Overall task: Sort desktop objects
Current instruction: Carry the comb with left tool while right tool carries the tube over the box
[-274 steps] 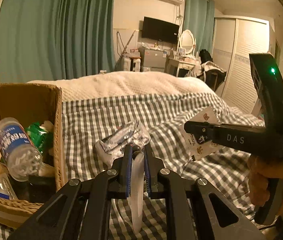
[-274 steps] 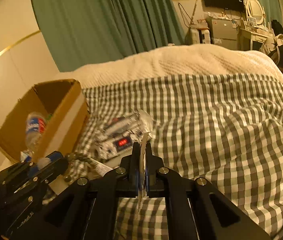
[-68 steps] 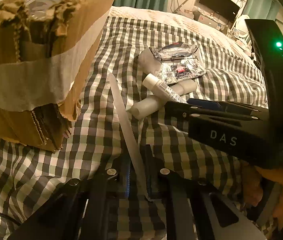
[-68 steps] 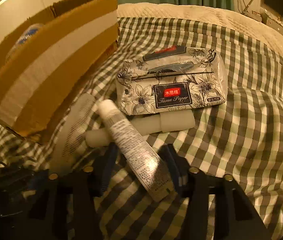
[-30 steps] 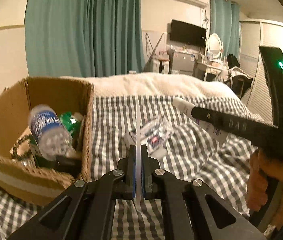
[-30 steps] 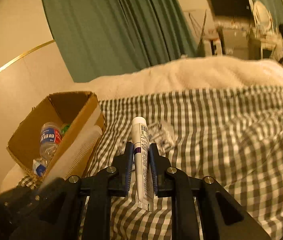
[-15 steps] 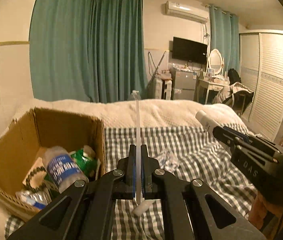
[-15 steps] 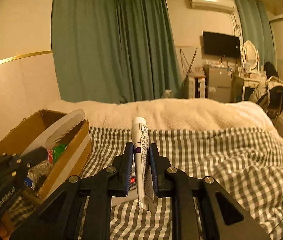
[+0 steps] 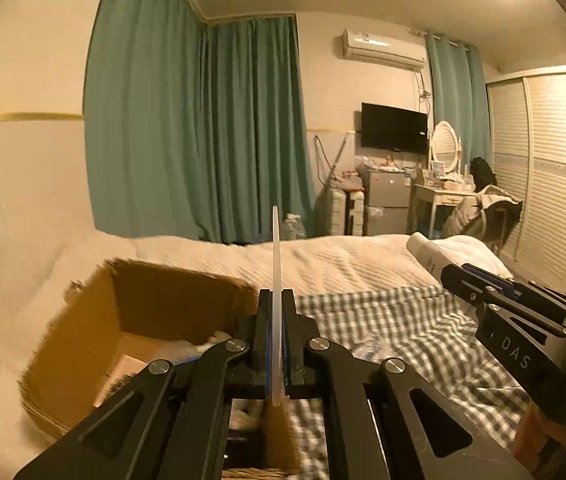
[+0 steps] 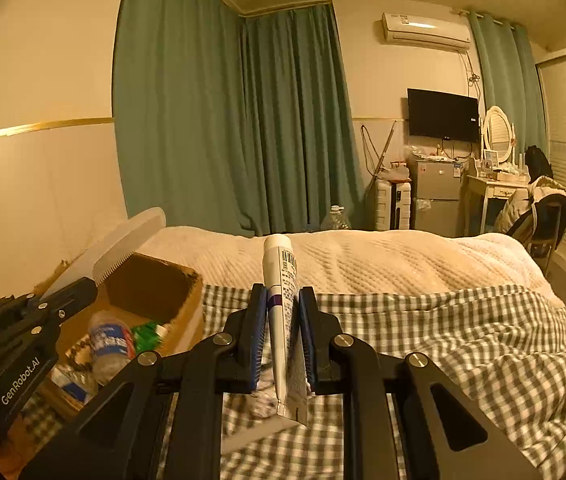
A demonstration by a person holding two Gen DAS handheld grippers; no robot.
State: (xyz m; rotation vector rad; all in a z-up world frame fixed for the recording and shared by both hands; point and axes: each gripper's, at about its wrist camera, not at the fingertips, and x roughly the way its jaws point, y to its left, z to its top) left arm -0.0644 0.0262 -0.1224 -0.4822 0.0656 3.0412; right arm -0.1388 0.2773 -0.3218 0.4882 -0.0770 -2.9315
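Above the checked bedspread (image 10: 463, 344) we carry two finds toward the cardboard box (image 9: 151, 304): left gripper (image 9: 277, 344) pinching a comb (image 9: 275, 264) edge-on, right gripper (image 10: 281, 340) clamped on a white tube (image 10: 281, 280). Next we judge each must clear the box rim, then release; a water bottle (image 10: 109, 346) and green packet (image 10: 147, 334) already crowd the inside

"DAS" on right tool (image 9: 479, 284), "GenRobot.AI" left tool (image 10: 79, 288)
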